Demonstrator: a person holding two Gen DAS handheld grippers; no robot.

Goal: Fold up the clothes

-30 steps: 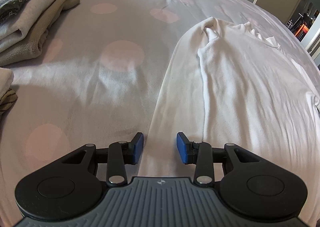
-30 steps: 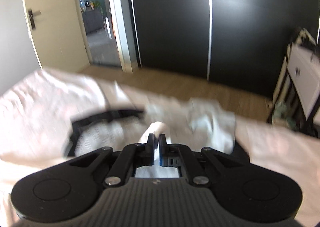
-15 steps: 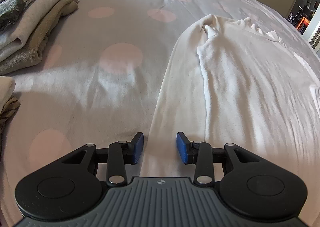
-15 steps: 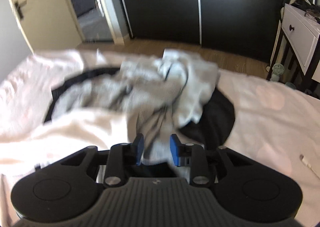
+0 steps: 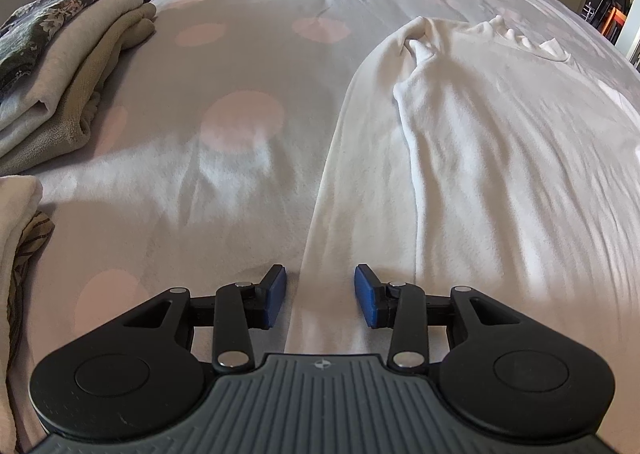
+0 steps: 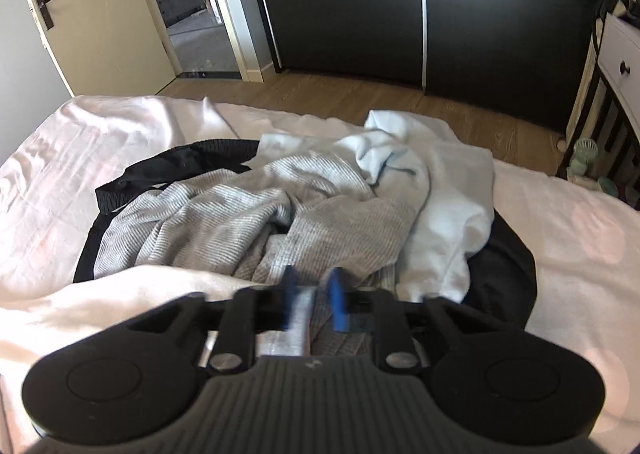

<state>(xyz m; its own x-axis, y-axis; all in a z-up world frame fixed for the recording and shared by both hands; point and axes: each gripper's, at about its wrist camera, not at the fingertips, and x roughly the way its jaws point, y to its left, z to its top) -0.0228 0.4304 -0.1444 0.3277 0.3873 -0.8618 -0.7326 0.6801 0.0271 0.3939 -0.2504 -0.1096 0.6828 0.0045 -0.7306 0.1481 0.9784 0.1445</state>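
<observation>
- Left gripper (image 5: 320, 296), left wrist view: jaws spread wide, blue pads (image 5: 273, 296) parted, nothing between them but cloth lying below. It hangs low over the near end of a long sleeve of the white garment (image 5: 480, 158).
- White garment, same view: spread flat on the bedspread (image 5: 224, 182), which is pale with faint pink dots. The sleeve runs from the gripper away toward the shoulder, where the cloth bunches in a small fold; the neckline lies at the far end, right of that fold.
- Folded pile (image 5: 52, 78), same view: well to the left of the white garment — beige and grey items stacked, the top one with a dark flowered print. A second stack (image 5: 16, 254) shows at the left edge, nearer than the first.
- Right gripper (image 6: 311, 302), right wrist view: jaws part-way apart with a narrow gap; the pads are blurred. Grey ribbed cloth lies under the gap; whether the pads touch it cannot be told.
- Unfolded heap, same view: a grey ribbed garment (image 6: 224, 222) lies crumpled just beyond the right gripper, a pale blue-white garment (image 6: 448, 206) to its right and partly over it, and a black garment (image 6: 504, 270) beneath both, showing at the left and right edges of the heap.
- Surroundings, same view: beyond the heap — wood floor (image 6: 360, 98), a dark wardrobe (image 6: 420, 6), an open door (image 6: 80, 14) at left, a white drawer unit (image 6: 618, 58) at right.
</observation>
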